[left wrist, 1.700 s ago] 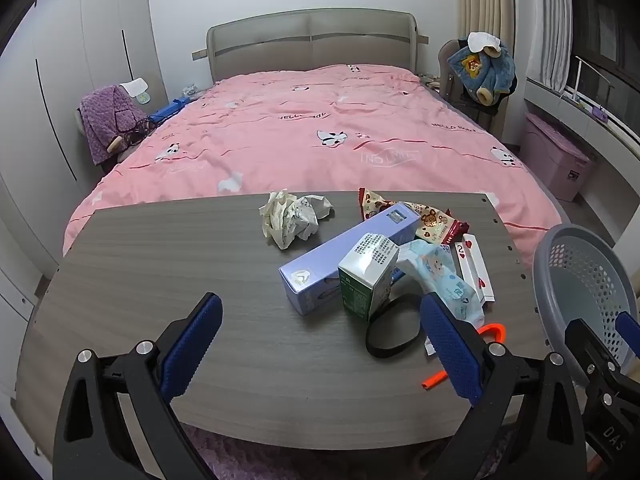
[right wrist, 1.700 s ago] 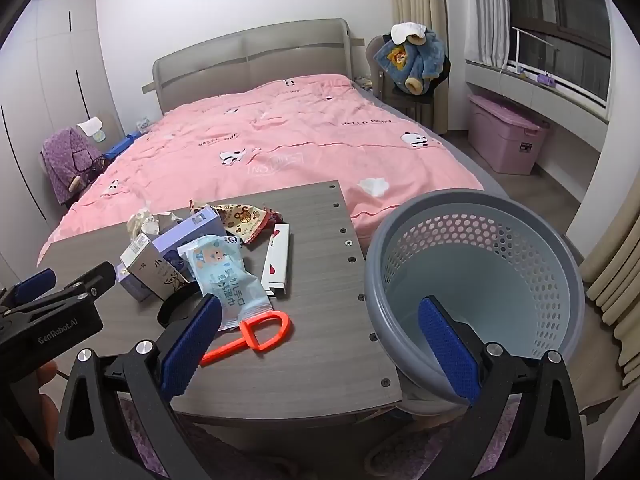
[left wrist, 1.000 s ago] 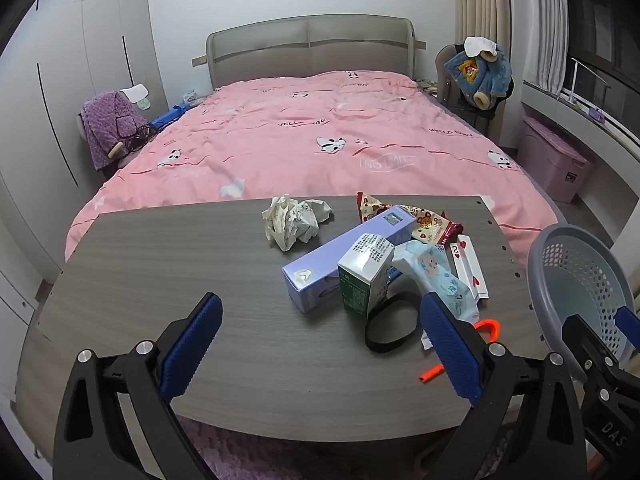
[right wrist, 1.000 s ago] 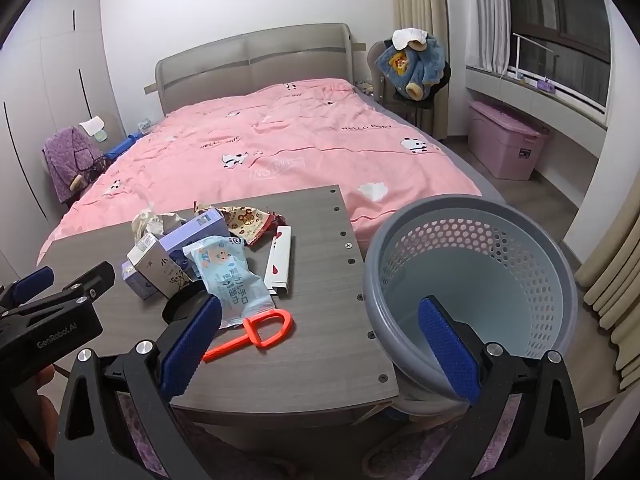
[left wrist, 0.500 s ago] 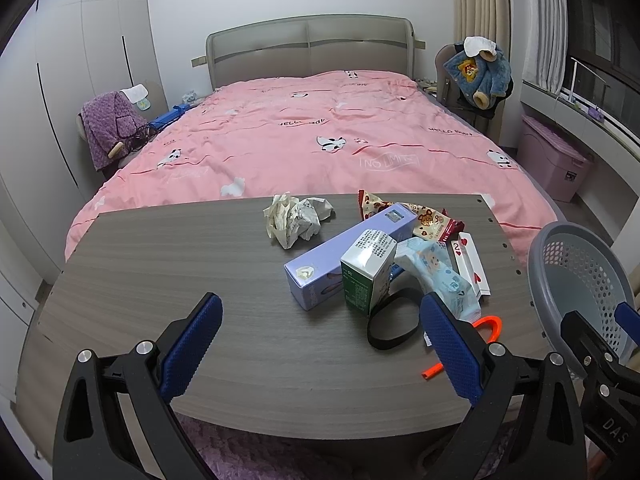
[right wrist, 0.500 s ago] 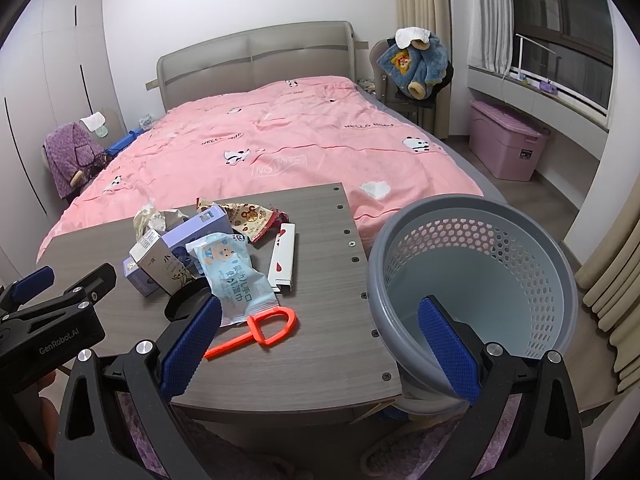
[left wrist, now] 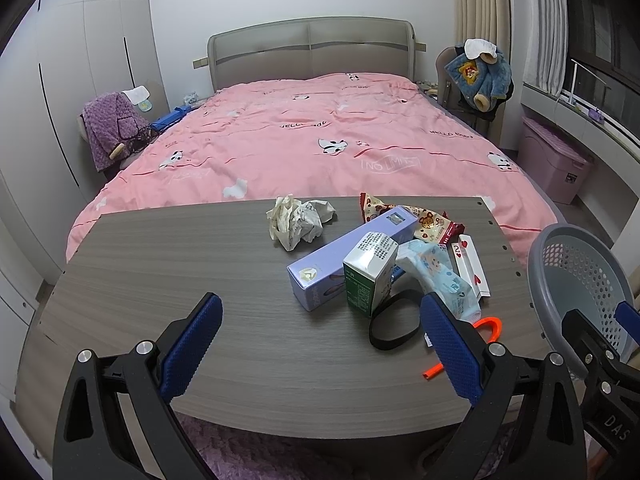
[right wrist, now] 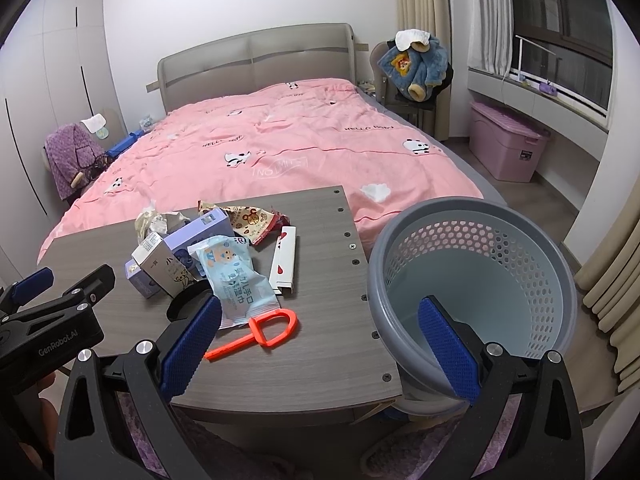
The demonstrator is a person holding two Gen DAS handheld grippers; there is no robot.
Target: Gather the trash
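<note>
Trash lies on the right half of a grey wooden table (left wrist: 160, 264): crumpled paper (left wrist: 298, 222), a lilac box (left wrist: 344, 258), a small green-and-white carton (left wrist: 368, 274), a blue wipes packet (right wrist: 234, 276), a snack wrapper (right wrist: 250, 218), a white card box (right wrist: 284, 260), a black ring (left wrist: 390, 328) and an orange plastic tool (right wrist: 266, 332). A grey perforated basket (right wrist: 472, 280) stands off the table's right edge. My left gripper (left wrist: 320, 344) hovers open over the near table edge. My right gripper (right wrist: 320, 344) is open, between table corner and basket.
A bed with a pink duvet (left wrist: 320, 140) lies right behind the table. A chair with a blue coat (left wrist: 478, 76) and a pink storage box (left wrist: 554, 168) stand at the right; a purple garment (left wrist: 110, 132) hangs at the left. Purple rug lies below the table.
Both grippers have drifted slightly back and up from the table, so the trash sits a little lower and farther in view. Both stay open; nothing on the table has moved.
</note>
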